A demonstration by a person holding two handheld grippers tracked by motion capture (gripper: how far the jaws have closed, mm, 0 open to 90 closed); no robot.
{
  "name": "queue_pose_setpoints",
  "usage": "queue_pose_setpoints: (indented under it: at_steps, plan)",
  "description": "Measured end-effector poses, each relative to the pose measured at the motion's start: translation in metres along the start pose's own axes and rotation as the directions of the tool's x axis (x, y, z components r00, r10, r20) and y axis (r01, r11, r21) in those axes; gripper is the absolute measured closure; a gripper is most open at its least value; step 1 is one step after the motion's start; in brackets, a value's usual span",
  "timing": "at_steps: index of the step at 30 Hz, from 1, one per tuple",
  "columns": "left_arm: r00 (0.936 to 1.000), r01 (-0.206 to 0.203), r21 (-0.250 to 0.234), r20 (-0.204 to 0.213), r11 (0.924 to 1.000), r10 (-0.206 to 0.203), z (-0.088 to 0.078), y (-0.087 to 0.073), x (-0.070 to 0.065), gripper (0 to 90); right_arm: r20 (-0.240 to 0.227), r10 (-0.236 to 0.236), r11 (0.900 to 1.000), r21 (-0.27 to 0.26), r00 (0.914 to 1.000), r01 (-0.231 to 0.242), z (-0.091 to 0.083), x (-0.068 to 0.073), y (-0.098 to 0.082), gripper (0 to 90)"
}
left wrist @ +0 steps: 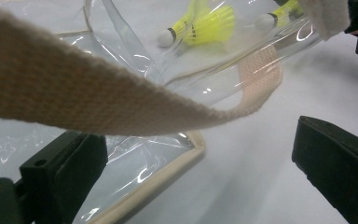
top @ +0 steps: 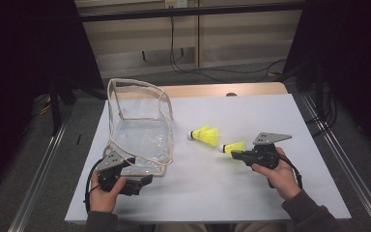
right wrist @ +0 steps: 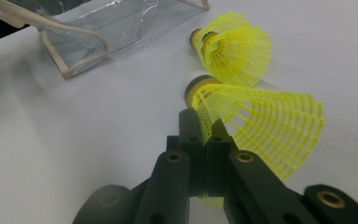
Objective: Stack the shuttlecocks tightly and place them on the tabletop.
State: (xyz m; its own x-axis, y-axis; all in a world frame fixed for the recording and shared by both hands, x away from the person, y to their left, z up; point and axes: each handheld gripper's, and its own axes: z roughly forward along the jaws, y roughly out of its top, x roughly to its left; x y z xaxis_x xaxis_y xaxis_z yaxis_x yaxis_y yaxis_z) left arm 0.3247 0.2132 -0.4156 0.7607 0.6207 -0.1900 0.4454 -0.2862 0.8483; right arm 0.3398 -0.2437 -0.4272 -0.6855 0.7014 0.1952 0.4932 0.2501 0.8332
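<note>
A clear plastic bag (top: 140, 130) with beige trim stands open at the table's left. Its webbing strap (left wrist: 74, 93) crosses close in front of the left gripper view. My left gripper (top: 137, 171) is open at the bag's near corner, and the bag's trimmed edge (left wrist: 168, 172) lies between its wide-apart jaws, untouched. My right gripper (top: 235, 154) is shut on the mesh skirt of a yellow shuttlecock (right wrist: 261, 121), held low over the table. A second yellow shuttlecock (top: 205, 135) lies on its side just left of and beyond it, between the held one and the bag.
The white table top (top: 212, 193) ends in a wooden strip at the far side. Metal rails run along the floor on both sides, and cables lie on the floor beyond the table.
</note>
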Motion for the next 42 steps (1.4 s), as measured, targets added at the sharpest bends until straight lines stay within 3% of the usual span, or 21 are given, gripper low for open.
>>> queue_pose_setpoints:
  at_steps: [42]
  plan:
    - [1.0,0.006,0.001,-0.002,1.0,-0.006,0.0012,0.0004,0.0001,3.2,0.027,0.01,1.0,-0.004,0.9996,-0.01,0.0025,-0.0084,0.0033,89.2]
